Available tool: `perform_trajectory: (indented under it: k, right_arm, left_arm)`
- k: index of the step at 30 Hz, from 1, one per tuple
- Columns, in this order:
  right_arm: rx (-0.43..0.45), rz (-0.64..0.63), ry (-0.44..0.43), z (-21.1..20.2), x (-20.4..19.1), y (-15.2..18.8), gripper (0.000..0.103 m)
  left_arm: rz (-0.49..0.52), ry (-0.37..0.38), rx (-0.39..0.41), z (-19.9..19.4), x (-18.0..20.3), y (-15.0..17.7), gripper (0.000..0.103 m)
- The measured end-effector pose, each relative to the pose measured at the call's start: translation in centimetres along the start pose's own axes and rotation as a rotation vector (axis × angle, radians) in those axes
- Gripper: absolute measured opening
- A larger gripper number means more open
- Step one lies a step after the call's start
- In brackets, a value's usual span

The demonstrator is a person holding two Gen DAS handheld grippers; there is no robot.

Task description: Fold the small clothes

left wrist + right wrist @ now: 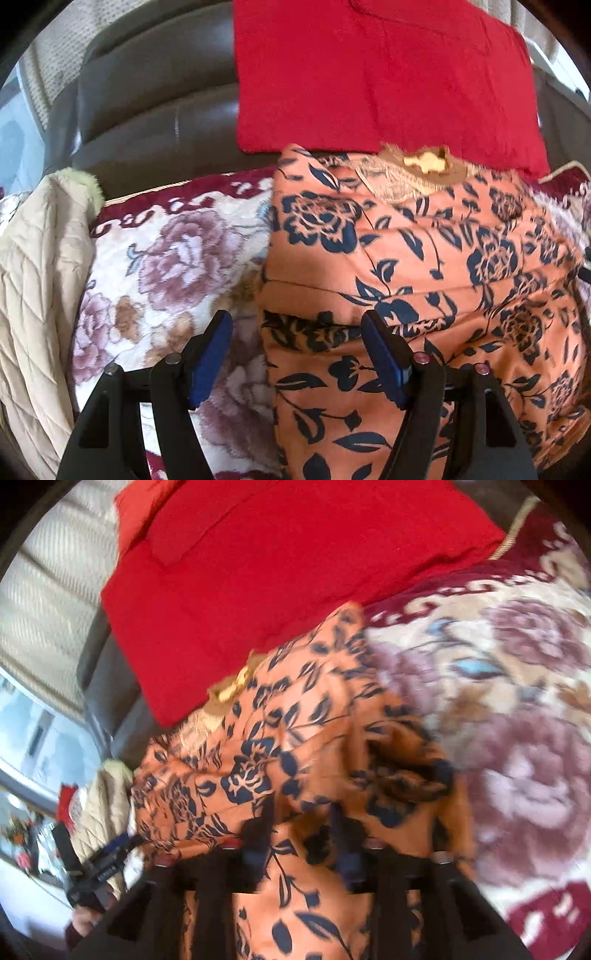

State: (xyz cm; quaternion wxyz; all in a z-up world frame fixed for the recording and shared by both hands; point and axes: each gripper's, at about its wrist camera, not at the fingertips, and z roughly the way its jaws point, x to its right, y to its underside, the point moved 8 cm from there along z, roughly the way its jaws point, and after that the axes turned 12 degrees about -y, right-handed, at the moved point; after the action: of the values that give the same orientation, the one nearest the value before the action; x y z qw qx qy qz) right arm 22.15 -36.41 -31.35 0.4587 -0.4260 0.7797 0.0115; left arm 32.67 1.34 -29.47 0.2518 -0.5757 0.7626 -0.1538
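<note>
An orange garment with dark blue flowers (424, 280) lies partly folded on a floral blanket (177, 258). My left gripper (295, 354) is open, its blue pads (210, 365) straddling the garment's left edge, holding nothing. In the right wrist view the same orange garment (295, 768) is bunched over my right gripper (303, 849); the view is blurred, and the fingers (258, 845) stand apart with cloth draped between and over them. A folded red garment (384, 74) lies behind the orange one; it also shows in the right wrist view (277, 565).
A beige quilted jacket (33, 295) lies at the blanket's left. A dark leather sofa back (147, 99) rises behind. The left gripper (99, 867) shows at the lower left of the right wrist view. The blanket (517, 720) spreads to the right there.
</note>
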Motion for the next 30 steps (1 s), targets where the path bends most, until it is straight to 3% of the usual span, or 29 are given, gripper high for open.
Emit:
perform_trajectory:
  k: [2, 4, 5, 7, 8, 9, 12, 14, 16, 21, 22, 23, 24, 27, 30]
  right_arm:
    - [0.100, 0.021, -0.033, -2.6, -0.2, -1.3, 0.086]
    - [0.160, 0.004, -0.046, -3.6, -0.8, -2.7, 0.086]
    - [0.172, -0.014, -0.042, -3.7, -1.3, -3.3, 0.084]
    - [0.186, -0.061, -0.038, -2.3, -2.7, -4.1, 0.069]
    - [0.178, -0.086, -0.028, -1.3, -3.3, -4.2, 0.048]
    - [0.152, -0.117, 0.001, -0.2, -3.7, -4.2, 0.034]
    - [0.059, -0.144, 0.081, 3.6, -2.6, -3.3, 0.034]
    - [-0.056, -0.097, 0.149, 5.9, -0.1, -1.9, 0.034]
    - [-0.046, -0.120, 0.140, 5.3, -0.3, -1.9, 0.034]
    - [-0.098, -0.145, 0.040, 0.7, -3.1, -0.9, 0.042]
    - [-0.095, -0.151, 0.026, 0.0, -3.4, -0.6, 0.053]
    - [-0.090, -0.152, 0.012, -1.3, -3.5, -0.1, 0.076]
    - [-0.078, -0.144, -0.006, -2.9, -3.6, 0.7, 0.082]
    - [-0.088, -0.135, -0.038, -6.7, -2.8, 2.9, 0.082]
    - [-0.112, -0.145, 0.008, -9.3, -1.1, 5.7, 0.082]
  left_arm:
    - [-0.026, -0.007, 0.002, 0.2, -0.6, -0.4, 0.073]
    - [-0.057, -0.005, 0.001, 0.4, -0.6, -0.9, 0.073]
    - [-0.070, 0.000, 0.005, 0.5, -0.3, -1.2, 0.073]
    - [-0.078, -0.004, 0.016, 0.8, 0.2, -1.5, 0.073]
    - [-0.072, -0.015, 0.007, 1.3, 0.6, -1.5, 0.073]
    - [-0.061, -0.028, -0.018, 2.2, 1.1, -1.3, 0.073]
    - [0.004, -0.055, -0.099, 4.9, 2.4, 0.0, 0.074]
    - [-0.002, -0.051, -0.097, 5.0, 2.4, 0.3, 0.074]
    - [-0.011, -0.033, -0.098, 4.0, 1.9, 0.4, 0.074]
    - [0.029, -0.022, -0.054, 0.8, 0.4, 2.0, 0.074]
    - [0.037, -0.013, -0.043, -0.1, 0.0, 2.8, 0.074]
    - [0.040, -0.005, -0.036, -0.8, -0.3, 3.3, 0.074]
    - [0.042, 0.011, -0.026, -1.6, -0.8, 4.2, 0.074]
    - [0.030, 0.055, -0.024, -3.6, -2.1, 7.4, 0.075]
    - [0.010, 0.093, -0.047, -4.8, -3.2, 10.8, 0.076]
